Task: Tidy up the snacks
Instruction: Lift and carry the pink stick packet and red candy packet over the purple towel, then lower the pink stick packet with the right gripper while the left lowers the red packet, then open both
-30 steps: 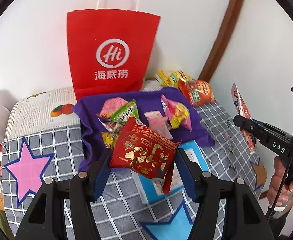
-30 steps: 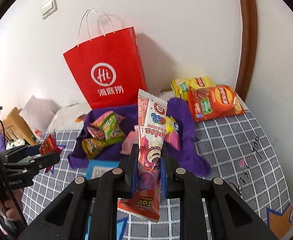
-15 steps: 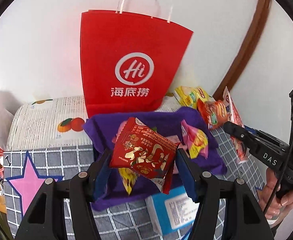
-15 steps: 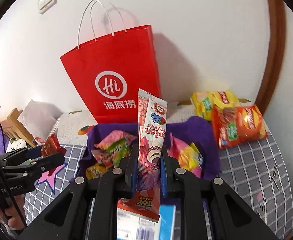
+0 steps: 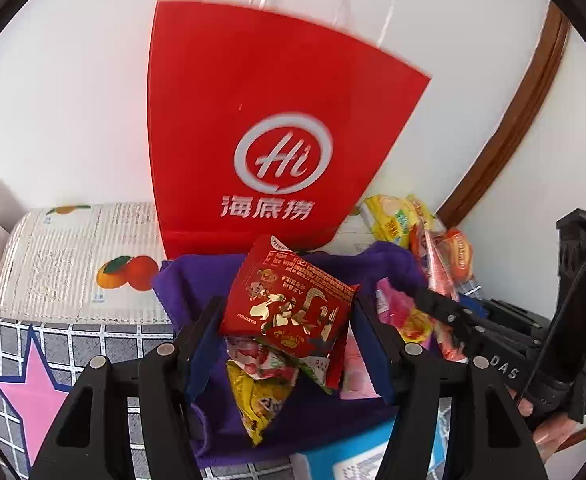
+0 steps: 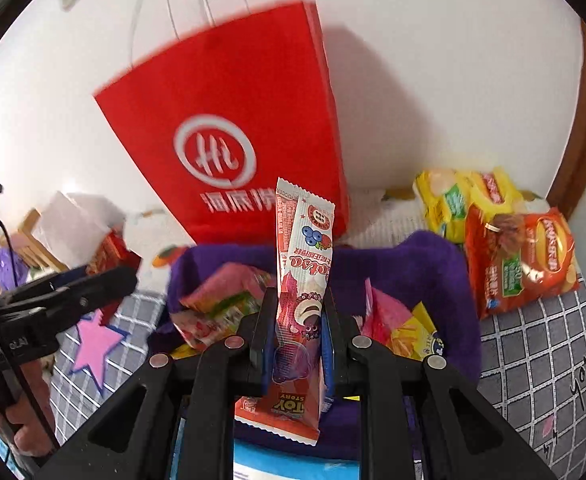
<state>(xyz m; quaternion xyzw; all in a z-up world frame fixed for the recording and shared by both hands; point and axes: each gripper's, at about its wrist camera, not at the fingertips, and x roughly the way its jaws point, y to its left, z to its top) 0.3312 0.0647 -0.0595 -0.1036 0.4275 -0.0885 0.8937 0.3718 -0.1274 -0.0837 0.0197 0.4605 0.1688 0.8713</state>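
Now the left tool [image 5: 289,320] squeezes a flat red foil snack packet [image 5: 289,304], and the right tool [image 6: 297,332] pinches a long pink wafer wrapper [image 6: 303,272]. Both hang over the purple cloth bin [image 6: 425,264]; lower them gently, then let go.

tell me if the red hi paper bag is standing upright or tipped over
Upright. The red paper bag stands on its base against the wall behind the purple cloth, its white handles up.

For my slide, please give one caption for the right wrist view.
Right tongs grip a tall pink snack packet before a red paper bag.
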